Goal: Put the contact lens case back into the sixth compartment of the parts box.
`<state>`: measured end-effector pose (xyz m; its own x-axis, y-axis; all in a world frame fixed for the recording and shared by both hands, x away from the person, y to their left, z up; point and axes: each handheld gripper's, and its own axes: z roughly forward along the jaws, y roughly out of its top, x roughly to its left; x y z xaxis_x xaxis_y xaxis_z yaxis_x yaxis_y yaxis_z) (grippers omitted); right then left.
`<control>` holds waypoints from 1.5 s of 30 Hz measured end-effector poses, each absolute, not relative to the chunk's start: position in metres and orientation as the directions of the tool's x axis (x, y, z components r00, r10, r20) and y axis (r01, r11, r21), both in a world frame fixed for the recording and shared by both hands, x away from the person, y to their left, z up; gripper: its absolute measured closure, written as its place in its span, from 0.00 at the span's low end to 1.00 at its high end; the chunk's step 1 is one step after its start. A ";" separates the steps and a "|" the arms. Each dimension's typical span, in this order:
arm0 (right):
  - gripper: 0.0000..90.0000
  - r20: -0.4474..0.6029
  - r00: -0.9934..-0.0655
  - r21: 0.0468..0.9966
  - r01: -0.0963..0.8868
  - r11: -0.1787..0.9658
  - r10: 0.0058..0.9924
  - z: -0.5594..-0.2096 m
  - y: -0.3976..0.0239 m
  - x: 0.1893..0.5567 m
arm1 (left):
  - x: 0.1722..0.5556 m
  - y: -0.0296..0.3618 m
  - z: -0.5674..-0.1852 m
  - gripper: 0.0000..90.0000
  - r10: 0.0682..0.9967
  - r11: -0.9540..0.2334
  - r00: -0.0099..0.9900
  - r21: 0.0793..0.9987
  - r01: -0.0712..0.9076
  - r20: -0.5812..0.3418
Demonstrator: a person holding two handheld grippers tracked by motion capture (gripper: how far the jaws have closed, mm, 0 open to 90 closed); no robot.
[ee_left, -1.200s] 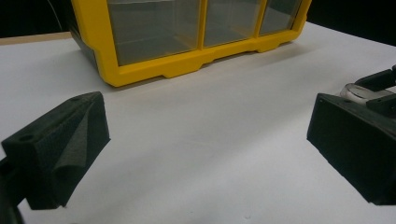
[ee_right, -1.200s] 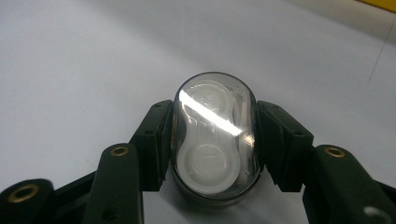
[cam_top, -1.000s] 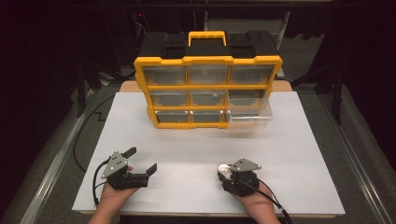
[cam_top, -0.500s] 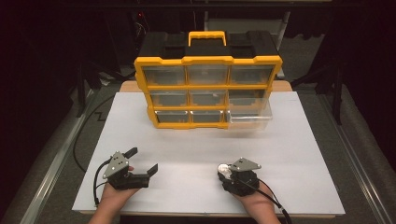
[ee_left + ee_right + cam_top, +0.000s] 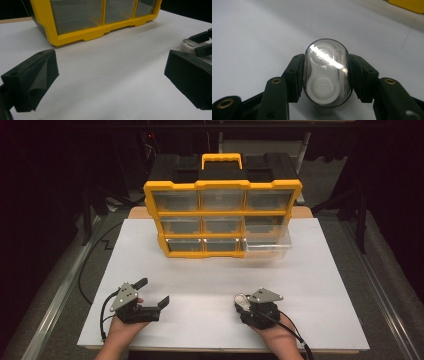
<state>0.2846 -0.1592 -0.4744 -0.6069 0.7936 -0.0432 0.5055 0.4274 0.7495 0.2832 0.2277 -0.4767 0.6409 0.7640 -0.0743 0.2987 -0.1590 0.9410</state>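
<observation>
table (image 5: 325, 285): white top, seen from the high view; a wooden edge shows behind it at the far side.

drawer cabinet (image 5: 222, 215): yellow frame, black top, yellow carry handle (image 5: 221, 159); stands upright at the far middle of the table, front toward the person. nine clear drawers in three rows of three. in the left gripper view its lower yellow frame (image 5: 100, 31) and clear drawer fronts run across the top.

open drawer (image 5: 267, 247): clear, bottom row, right-hand place; pulled out toward the person, sticking out past the cabinet front and resting on the table.

left gripper (image 5: 152, 292): held in the left hand (image 5: 120, 332) at the near left of the table, well apart from the cabinet. jaws spread wide, nothing between them; in the left gripper view only bare table lies in the gap between the two black foam pads (image 5: 32, 80).

right gripper (image 5: 242, 302): held in the right hand (image 5: 275, 335) at the near right of the table, grey plate on top, cable trailing toward the near edge. jaws closed narrow on a clear capsule.

clear capsule (image 5: 327, 72): oval, see-through plastic, pale rounded shapes inside that cannot be made out; clamped on both long sides by the right gripper's pads, just over the white table. also visible at the right edge of the left gripper view (image 5: 191, 45).
</observation>
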 end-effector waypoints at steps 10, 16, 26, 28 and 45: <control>0.55 -0.037 -0.609 0.754 0.504 0.422 0.792 -0.470 -0.170 0.285 | 0.283 0.228 -0.477 0.00 0.763 -0.159 0.642 0.941 0.297 -0.074; 0.55 -0.032 -0.602 0.758 0.505 0.412 0.798 -0.467 -0.182 0.287 | 0.283 0.228 -0.476 0.00 0.762 -0.160 0.643 0.942 0.296 -0.072; 0.55 -0.009 -0.570 0.766 0.524 0.372 0.821 -0.462 -0.205 0.290 | 0.283 0.228 -0.476 0.00 0.762 -0.160 0.644 0.942 0.295 -0.072; 0.55 -0.009 -0.564 0.766 0.527 0.368 0.826 -0.461 -0.209 0.291 | 0.283 0.228 -0.476 0.00 0.762 -0.160 0.644 0.942 0.295 -0.072; 0.55 -0.029 -0.523 0.757 0.545 0.360 0.852 -0.462 -0.233 0.297 | 0.283 0.229 -0.476 0.00 0.762 -0.149 0.643 0.945 0.292 -0.079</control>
<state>0.2968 -0.2332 -0.4624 -0.5231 0.8518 -0.0285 0.5448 0.3600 0.7573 0.2826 0.2288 -0.4758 0.6425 0.7622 -0.0787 0.2924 -0.1489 0.9446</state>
